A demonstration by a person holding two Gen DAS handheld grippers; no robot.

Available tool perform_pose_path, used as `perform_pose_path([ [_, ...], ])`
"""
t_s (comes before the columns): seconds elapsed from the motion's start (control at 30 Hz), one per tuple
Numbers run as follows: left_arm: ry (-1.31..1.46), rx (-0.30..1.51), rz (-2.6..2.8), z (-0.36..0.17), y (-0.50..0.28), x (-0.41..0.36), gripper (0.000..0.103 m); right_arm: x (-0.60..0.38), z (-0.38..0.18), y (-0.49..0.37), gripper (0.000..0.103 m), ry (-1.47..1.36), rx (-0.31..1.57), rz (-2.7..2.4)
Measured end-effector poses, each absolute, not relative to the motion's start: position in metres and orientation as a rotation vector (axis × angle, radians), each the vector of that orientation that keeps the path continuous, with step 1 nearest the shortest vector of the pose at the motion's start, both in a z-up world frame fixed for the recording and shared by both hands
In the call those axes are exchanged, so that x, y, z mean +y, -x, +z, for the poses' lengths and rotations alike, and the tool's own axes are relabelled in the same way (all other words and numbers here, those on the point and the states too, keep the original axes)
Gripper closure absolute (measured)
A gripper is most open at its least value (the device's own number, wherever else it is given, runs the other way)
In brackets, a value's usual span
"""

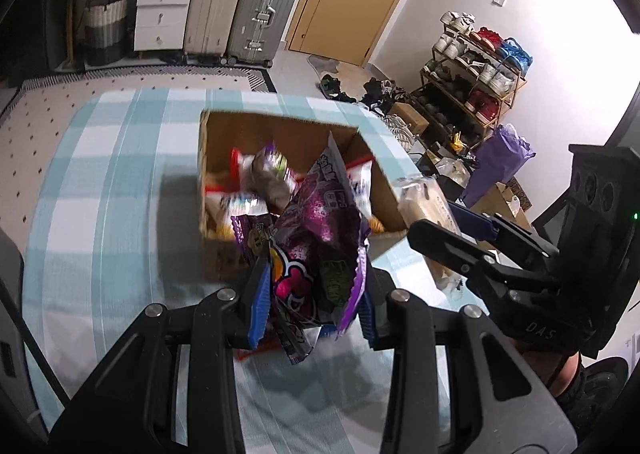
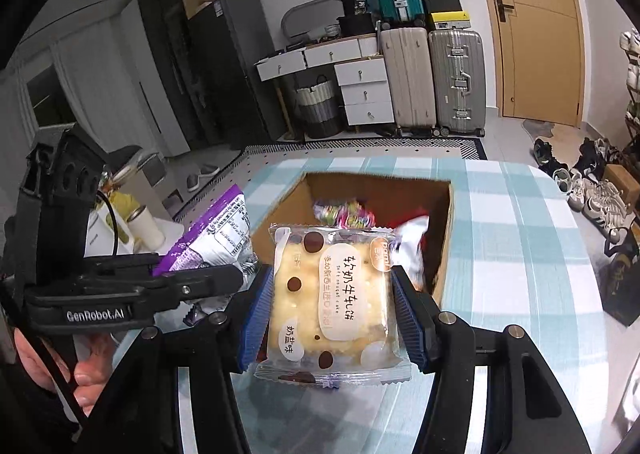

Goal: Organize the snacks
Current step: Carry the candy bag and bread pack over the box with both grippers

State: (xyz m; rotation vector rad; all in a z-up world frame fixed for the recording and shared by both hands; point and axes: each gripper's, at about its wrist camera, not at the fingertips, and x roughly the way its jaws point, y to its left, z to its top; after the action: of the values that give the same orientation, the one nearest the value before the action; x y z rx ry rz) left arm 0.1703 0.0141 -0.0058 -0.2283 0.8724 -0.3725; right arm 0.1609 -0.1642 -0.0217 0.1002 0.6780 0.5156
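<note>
My left gripper [image 1: 312,306] is shut on a purple snack bag [image 1: 320,242], held up in front of an open cardboard box [image 1: 280,130]. Several snack packets [image 1: 260,178] lie in that box. My right gripper [image 2: 332,306] is shut on a clear-wrapped nougat cake packet [image 2: 332,298], its blue pads [image 2: 256,318] pressing both sides. The same box [image 2: 380,186] stands just beyond it on the checked tablecloth. In the right wrist view the left gripper [image 2: 224,278] shows at the left with the purple bag [image 2: 216,234]. The right gripper [image 1: 460,230] with the cake packet [image 1: 424,202] appears at the right of the left wrist view.
A blue and white checked tablecloth [image 1: 100,174] covers the table. A shoe rack [image 1: 476,74] stands at the right, suitcases [image 2: 432,82] and white drawers [image 2: 360,90] by the far wall. A hand [image 2: 88,366] holds the left gripper. Cups [image 2: 144,226] stand left of the table.
</note>
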Motion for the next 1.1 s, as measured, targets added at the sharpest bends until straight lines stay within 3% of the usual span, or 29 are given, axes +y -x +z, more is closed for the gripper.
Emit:
perform_pose_path([
  [0.47, 0.171, 0.869, -0.336, 0.021, -0.251, 0.003, 0.07, -0.156, 0.007, -0.233, 0.045, -0.133, 0.679, 0.501],
  [1.1, 0.171, 0.938, -0.334, -0.012, -0.316, 0.007, 0.068, -0.147, -0.017, -0.3, 0.045, -0.115, 0.708, 0.479],
])
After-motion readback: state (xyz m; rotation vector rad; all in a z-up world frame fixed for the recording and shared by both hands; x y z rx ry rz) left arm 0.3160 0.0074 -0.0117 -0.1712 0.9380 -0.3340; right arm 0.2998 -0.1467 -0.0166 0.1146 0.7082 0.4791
